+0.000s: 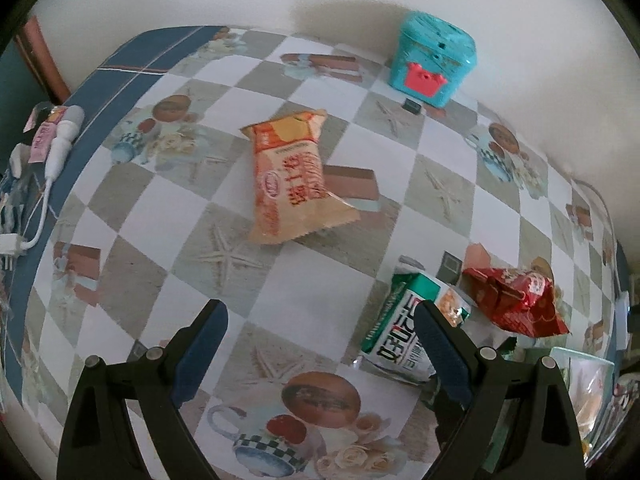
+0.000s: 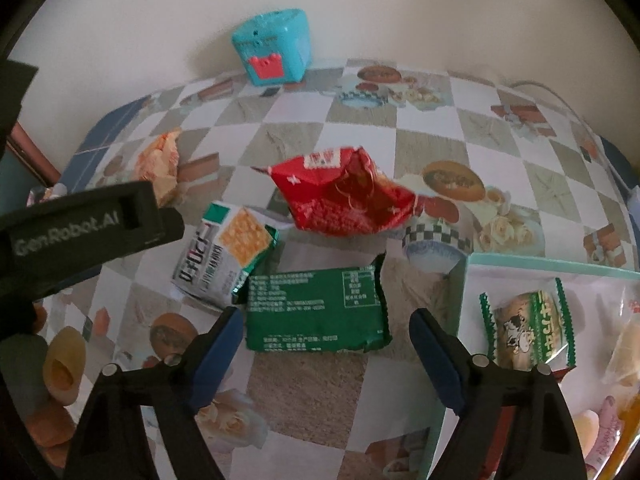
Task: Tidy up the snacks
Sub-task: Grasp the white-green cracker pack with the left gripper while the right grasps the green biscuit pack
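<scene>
A pale green tray (image 2: 552,270) sits just right of the green packet (image 2: 316,312) on the table (image 2: 308,392). It holds a green-edged wrapped biscuit (image 2: 528,330) and other clear-wrapped snacks, which the frame edge cuts off and blur obscures. The right claw (image 2: 326,354) is open, with the green packet lying between its tips, untouched. Left of that packet lies a white-and-green cracker pack (image 2: 228,252); behind it, a red bag (image 2: 344,196). The left claw (image 1: 320,346) is open over bare table, and its finger hides part of the cracker pack (image 1: 404,324). Only the left view shows the orange packet (image 1: 294,178) whole, plus a white cable (image 1: 44,200). A teal tin (image 2: 274,48) stands closed by the wall.
</scene>
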### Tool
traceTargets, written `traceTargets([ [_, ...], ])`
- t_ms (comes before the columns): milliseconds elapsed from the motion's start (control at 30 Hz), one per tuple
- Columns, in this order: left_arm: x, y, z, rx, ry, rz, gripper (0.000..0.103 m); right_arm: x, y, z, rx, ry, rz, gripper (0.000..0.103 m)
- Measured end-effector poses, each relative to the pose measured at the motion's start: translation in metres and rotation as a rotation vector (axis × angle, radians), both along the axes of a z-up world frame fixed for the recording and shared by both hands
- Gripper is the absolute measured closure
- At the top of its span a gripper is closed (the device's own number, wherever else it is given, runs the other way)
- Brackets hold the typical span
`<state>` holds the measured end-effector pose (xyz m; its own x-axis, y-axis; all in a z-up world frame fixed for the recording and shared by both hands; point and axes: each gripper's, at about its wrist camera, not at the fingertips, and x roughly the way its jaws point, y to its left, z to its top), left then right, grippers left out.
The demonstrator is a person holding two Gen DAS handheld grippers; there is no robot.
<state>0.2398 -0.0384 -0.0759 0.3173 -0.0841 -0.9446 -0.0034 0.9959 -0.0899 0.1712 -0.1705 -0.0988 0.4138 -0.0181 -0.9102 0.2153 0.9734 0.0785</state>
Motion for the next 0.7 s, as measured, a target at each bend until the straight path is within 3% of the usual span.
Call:
traceTargets([
  [133, -0.001, -0.010, -0.001, -0.017, 0.003, -0.048, 0.009, -0.001, -0.002, -0.003, 0.010, 0.005, -0.004, 0.019],
  [200, -0.003, -0.016, -0.001, -0.036, 0.002, -0.082, 0.009, -0.001, -0.004, -0.003, 0.009, 0.007, -0.012, 0.027],
  [700, -0.004, -0.044, -0.025, 0.027, 0.048, -0.172, 0.009, -0.003, -0.008, -0.003, 0.016, 0.010, -0.019, 0.028],
])
